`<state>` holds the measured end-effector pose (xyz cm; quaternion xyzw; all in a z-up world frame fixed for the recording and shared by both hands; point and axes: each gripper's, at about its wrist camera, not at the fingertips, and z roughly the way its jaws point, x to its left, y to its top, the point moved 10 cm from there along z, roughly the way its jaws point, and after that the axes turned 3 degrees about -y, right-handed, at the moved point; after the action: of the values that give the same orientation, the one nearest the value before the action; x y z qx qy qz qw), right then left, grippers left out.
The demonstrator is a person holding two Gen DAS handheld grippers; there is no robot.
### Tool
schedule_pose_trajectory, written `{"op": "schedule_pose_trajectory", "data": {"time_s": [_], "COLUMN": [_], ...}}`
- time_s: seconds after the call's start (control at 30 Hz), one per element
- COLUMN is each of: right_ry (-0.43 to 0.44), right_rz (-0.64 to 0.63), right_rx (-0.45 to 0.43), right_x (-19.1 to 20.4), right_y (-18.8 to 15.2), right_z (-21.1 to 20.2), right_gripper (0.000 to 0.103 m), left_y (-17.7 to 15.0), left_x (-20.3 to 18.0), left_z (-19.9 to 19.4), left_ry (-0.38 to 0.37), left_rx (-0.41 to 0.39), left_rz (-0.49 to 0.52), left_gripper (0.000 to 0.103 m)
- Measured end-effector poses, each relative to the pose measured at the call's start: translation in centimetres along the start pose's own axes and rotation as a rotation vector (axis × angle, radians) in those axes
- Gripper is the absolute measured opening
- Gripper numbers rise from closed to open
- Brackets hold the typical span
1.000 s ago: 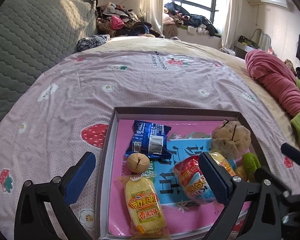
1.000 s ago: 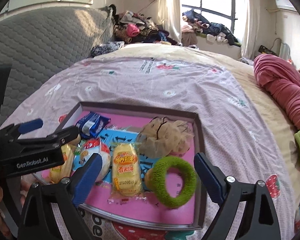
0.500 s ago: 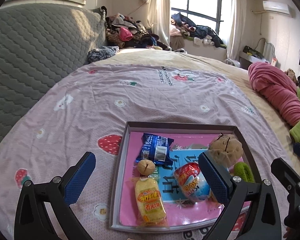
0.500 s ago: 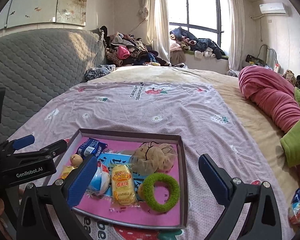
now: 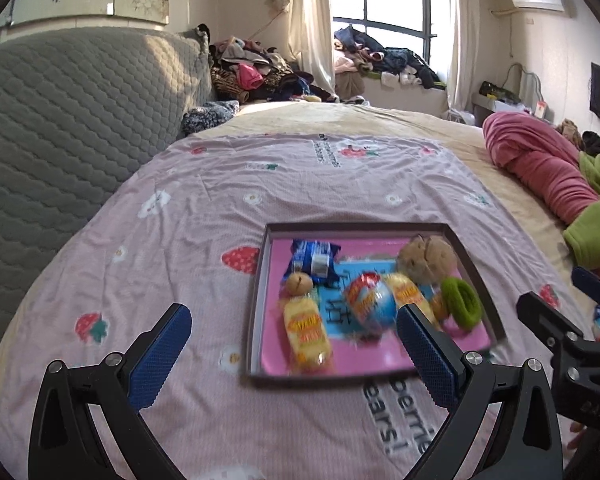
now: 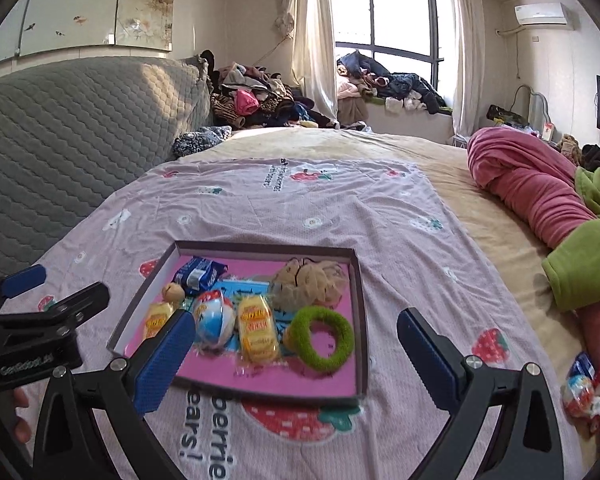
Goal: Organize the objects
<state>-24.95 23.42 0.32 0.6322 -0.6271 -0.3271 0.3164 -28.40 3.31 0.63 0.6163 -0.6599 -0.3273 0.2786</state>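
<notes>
The tray (image 6: 358,304) lies on the strawberry-print sheet (image 6: 380,216), in the lower centre of the right wrist view and right of centre in the left wrist view; inside it, along the near side, sit a yellow packet (image 6: 257,328), a round blue-and-red snack (image 6: 214,318) and a second yellow packet (image 5: 307,330); the green ring (image 6: 322,338) rests at the near right; a tan pouch (image 6: 310,280) fills the far right corner; a blue wrapper (image 6: 199,273) and a small nut (image 6: 173,292) sit at the far left. The right gripper (image 6: 292,360) stands wide with nothing between its pads; the left gripper (image 5: 296,354) is also spread wide and empty. Two wrapped snacks (image 6: 584,384) lie at the lower right edge, off the tray.
</notes>
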Motion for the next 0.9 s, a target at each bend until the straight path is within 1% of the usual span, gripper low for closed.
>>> {"op": "schedule_pose_trajectory", "data": {"time_s": [0.1,0.23,0.37,0.47,0.67,0.9], "right_ry": [0.004,-0.003,-0.006,-0.006,-0.014,-0.025], "right_rz": [-0.001,-0.015,-0.013,-0.01,-0.026,-0.051], "right_rx": [-0.002,-0.014,-0.035,-0.036,-0.069,-0.076], "right_x": [0.1,0.4,0.3,0.3,0.7,1.8], "right_y": [-0.2,0.0,0.2,0.3,0.6,0.3], "right_z": [-1.7,-4.3,-6.9,-8.2,-11.4,-13.5], "right_gripper": [0.102,0.102,0.102,0.102,0.102,0.102], "left_y": [-1.3,-2.4,-3.5,-3.7,-3.3,-4.1], "left_x": [0.3,0.3,0.4,0.6,1.4,1.1], "left_z": [-1.8,-4.3,-6.0,-7.7,-11.0,-12.9], "left_ry": [0.0,-0.016,-0.008,-0.005,0.004,-0.023], "left_rx": [0.025,0.029,0.045,0.033,-0.004,-0.014], "left_rz": [-0.008,-0.001,0.003,0.005,0.003,0.036], "left_gripper": [0.102,0.102,0.102,0.102,0.102,0.102]}}
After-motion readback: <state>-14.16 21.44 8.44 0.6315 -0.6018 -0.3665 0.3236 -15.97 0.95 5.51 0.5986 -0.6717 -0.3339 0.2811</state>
